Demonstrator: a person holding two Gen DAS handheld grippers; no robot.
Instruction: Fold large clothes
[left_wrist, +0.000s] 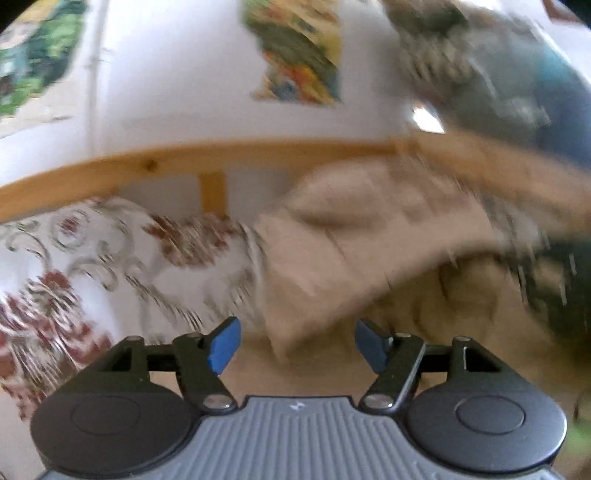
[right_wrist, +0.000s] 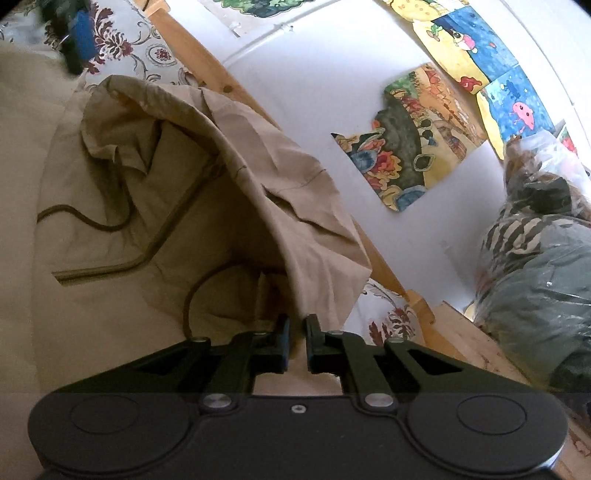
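Beige garment (right_wrist: 122, 206) spread on floral bedsheet (right_wrist: 147, 55), against wooden bed rail (right_wrist: 207, 62). Right gripper (right_wrist: 296, 341) clenched on garment edge, raised fold running up and away from jaws toward rail. Left gripper (left_wrist: 297, 345) released, pads spread wide, nothing between; blurred garment flap (left_wrist: 332, 258) just ahead, slightly right of centre. Likely next: right hand carries pinched edge across body of garment; left, nearer free flap, best placed to regrasp.
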